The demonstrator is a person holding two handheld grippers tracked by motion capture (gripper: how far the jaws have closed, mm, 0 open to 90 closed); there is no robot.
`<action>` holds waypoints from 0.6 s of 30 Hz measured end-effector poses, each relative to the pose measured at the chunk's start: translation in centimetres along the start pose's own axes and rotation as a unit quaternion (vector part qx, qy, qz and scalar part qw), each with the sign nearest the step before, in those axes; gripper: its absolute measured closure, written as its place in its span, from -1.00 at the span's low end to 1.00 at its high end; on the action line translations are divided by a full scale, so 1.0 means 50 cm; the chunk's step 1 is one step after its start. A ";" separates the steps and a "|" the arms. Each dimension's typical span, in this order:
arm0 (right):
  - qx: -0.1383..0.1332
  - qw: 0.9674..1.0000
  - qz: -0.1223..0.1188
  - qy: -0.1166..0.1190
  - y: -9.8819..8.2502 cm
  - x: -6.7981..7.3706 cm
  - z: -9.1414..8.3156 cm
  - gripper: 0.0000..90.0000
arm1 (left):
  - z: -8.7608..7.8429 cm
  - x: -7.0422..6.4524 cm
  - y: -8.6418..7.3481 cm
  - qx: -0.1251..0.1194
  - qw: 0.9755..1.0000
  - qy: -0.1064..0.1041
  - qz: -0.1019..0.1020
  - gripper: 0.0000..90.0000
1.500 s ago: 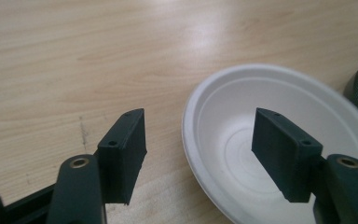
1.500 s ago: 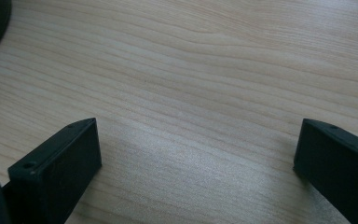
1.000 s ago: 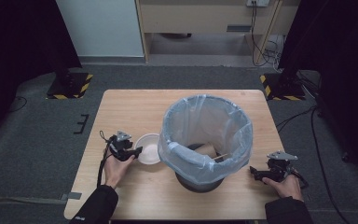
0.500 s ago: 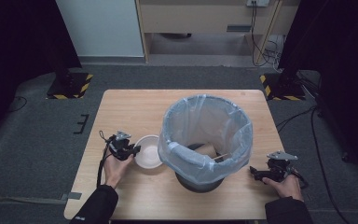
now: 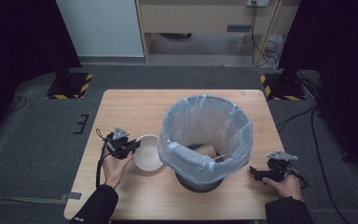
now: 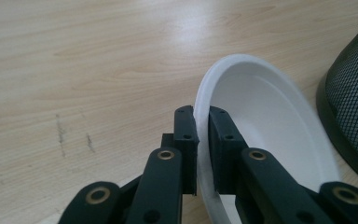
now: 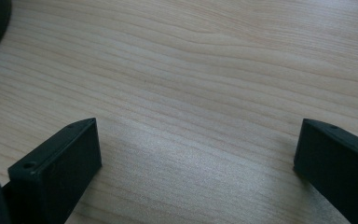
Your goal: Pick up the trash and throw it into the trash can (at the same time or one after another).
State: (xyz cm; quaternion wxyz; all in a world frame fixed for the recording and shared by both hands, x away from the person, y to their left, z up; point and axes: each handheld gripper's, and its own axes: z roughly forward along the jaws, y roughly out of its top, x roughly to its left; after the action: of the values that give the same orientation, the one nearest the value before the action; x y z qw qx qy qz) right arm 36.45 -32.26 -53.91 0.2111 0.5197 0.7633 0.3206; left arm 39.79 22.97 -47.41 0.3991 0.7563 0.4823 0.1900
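Left tool (image 6: 203, 154), palm-up hand beneath: clenched on near rim of white paper bowl (image 6: 265, 121), which lies on the surface (image 5: 135, 112) just beside the bag-lined mesh wastebasket (image 5: 205, 140). Right tool (image 5: 261, 176): released, low over bare wood, wastebasket between.

A second ago the left gripper (image 5: 131, 145) stood open at the near-left edge of the white paper bowl (image 5: 148, 153); its jaws have just been closing, and in the left gripper view they now press on the bowl's rim from both sides, one pad outside the wall and one inside. In the high view the gripper looks slightly raised compared with the earlier pictures, and the bowl's gripped edge seems lifted a little off the counter (image 5: 135, 109), though the tilt is too slight to be sure of
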 end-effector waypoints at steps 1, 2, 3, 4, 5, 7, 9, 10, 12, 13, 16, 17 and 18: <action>0.000 1.000 0.000 0.000 0.000 0.000 0.000 -0.98 | -0.004 0.001 0.002 -0.003 1.000 0.002 0.000 0.85; 0.000 1.000 0.000 0.000 0.000 0.000 0.000 -0.98 | -0.008 0.002 0.004 -0.007 1.000 0.005 0.001 0.85; 0.000 1.000 0.000 0.000 0.000 0.000 0.000 -0.98 | -0.012 0.004 0.005 -0.010 1.000 0.009 0.003 0.85; 0.000 1.000 0.000 0.000 0.000 0.000 0.000 -0.98 | -0.016 0.005 0.007 -0.013 1.000 0.011 0.002 0.85; 0.000 1.000 0.000 0.000 0.000 0.000 0.000 -0.98 | -0.022 0.008 0.009 -0.018 1.000 0.012 0.000 0.85; 0.000 1.000 0.000 0.000 0.000 0.000 0.000 -0.98 | -0.032 0.012 0.012 -0.027 0.999 0.018 -0.002 0.86; 0.000 1.000 -0.001 0.000 0.000 0.000 0.000 -0.98 | -0.043 0.017 0.016 -0.036 0.999 0.023 -0.003 0.86; 0.000 1.000 0.000 0.000 0.000 0.000 0.000 -0.98 | -0.049 0.020 0.018 -0.040 0.999 0.025 -0.005 0.86; 0.000 1.000 0.000 0.000 0.000 0.000 0.000 -0.98 | -0.058 0.025 0.021 -0.049 0.998 0.029 -0.009 0.86; 0.000 1.000 0.000 0.000 0.000 0.000 0.000 -0.98 | -0.065 0.029 0.023 -0.054 0.998 0.033 -0.011 0.86; 0.000 1.000 -0.002 0.000 0.000 -0.001 0.000 -0.98 | -0.084 0.036 0.030 -0.071 0.997 0.039 -0.015 0.86; 0.000 1.000 0.000 0.000 0.000 0.000 0.000 -0.98 | -0.091 0.039 0.033 -0.077 0.996 0.041 -0.017 0.86; 0.001 1.000 -0.001 0.000 0.000 0.000 0.000 -0.98 | -0.097 0.040 0.035 -0.083 0.995 0.043 -0.019 0.86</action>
State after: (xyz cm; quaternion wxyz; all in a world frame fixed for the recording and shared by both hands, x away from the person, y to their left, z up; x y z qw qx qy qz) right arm 36.44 -32.28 -53.90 0.2109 0.5188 0.7642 0.3200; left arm 38.46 26.40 -43.25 0.4434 0.7021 0.4959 0.2539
